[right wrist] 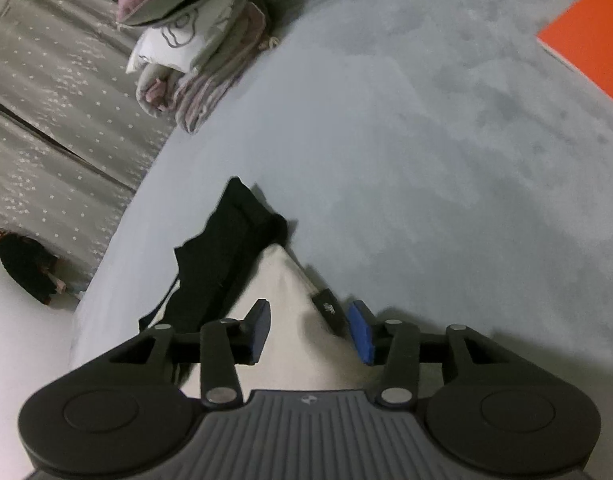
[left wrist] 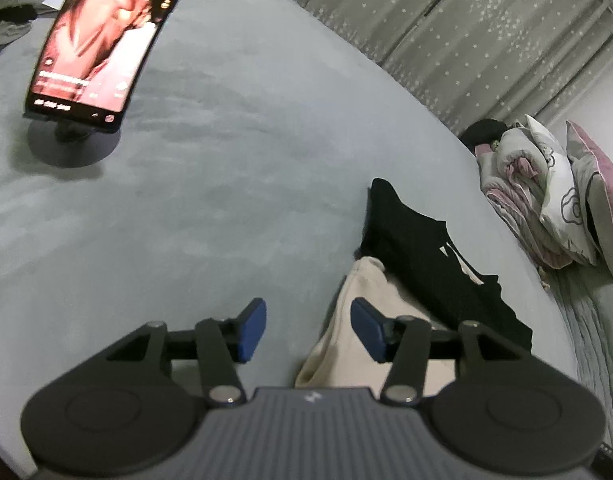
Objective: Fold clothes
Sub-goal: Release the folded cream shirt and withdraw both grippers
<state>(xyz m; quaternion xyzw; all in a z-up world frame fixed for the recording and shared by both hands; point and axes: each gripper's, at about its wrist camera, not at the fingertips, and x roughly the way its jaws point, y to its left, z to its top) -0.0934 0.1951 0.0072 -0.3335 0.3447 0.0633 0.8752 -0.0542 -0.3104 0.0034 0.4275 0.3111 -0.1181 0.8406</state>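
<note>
A cream garment lies folded on the grey bed cover, on top of a black garment with a white print. My left gripper hangs open over the cream garment's left edge, with nothing pressed between its blue pads. In the right wrist view the cream garment runs to a point, and the black garment shows beyond it on the left. My right gripper stands open above the cream cloth, next to a small black label.
A phone with a lit screen stands on a round stand at the far left. Pillows and rolled bedding are piled by the star-patterned curtain. An orange flat object lies at the far right. The bed's edge drops to a pale floor.
</note>
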